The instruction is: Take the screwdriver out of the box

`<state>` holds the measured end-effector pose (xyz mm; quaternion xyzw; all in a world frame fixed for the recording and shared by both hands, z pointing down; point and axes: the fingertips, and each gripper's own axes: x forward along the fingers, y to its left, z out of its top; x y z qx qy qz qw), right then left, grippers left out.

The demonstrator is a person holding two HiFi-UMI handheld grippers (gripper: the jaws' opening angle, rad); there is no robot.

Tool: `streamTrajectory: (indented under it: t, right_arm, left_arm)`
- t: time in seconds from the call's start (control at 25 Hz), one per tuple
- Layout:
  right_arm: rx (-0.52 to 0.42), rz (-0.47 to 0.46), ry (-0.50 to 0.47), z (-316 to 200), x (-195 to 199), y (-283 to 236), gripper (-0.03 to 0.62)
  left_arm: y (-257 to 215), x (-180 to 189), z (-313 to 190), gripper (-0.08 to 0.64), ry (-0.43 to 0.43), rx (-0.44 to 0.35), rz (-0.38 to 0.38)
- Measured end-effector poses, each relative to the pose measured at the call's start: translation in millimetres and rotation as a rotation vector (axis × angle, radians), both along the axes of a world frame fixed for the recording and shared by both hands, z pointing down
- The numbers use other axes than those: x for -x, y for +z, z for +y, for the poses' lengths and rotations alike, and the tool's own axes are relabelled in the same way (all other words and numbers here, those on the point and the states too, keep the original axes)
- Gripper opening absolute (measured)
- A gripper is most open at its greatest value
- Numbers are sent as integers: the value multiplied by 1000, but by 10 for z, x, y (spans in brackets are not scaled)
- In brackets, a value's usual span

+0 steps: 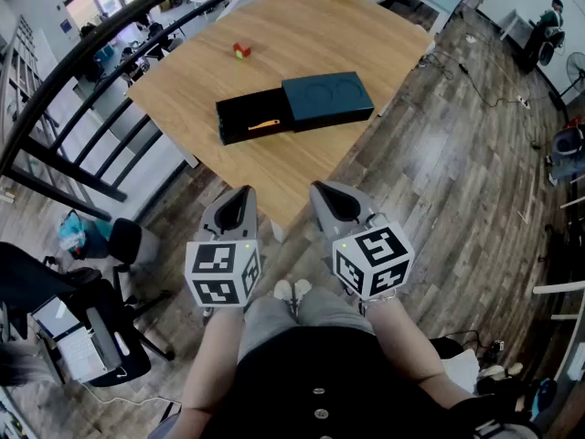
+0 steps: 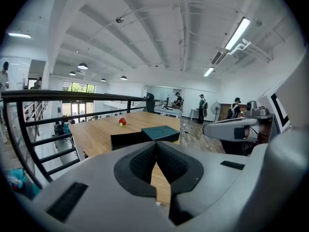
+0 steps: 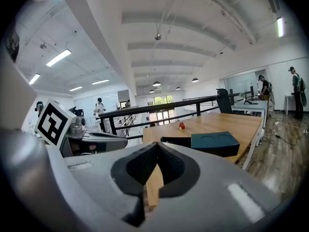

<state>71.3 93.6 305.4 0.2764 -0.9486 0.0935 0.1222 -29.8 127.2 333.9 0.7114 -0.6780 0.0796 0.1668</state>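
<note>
A dark teal box (image 1: 326, 100) lies on the wooden table (image 1: 192, 76), its black drawer (image 1: 239, 126) slid out to the left. An orange-handled screwdriver (image 1: 264, 123) rests inside the drawer. The box (image 2: 161, 132) also shows in the left gripper view, and the box (image 3: 215, 142) in the right gripper view, beyond the jaws. My left gripper (image 1: 239, 193) and right gripper (image 1: 324, 188) hover side by side short of the table's near edge. Both are shut, tips touching, nothing between them.
A small red and yellow block (image 1: 241, 51) sits further back on the table. A black railing (image 1: 82, 80) runs along the left. An office chair (image 1: 114, 245) stands on the floor at lower left. People stand far off in the room.
</note>
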Motion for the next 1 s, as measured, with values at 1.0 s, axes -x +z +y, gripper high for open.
streamTrajectory:
  t: [1.0]
  right_arm:
    - [15, -77, -98, 173, -191, -51, -2]
  left_arm:
    - [-34, -391, 83, 19, 40, -27, 22]
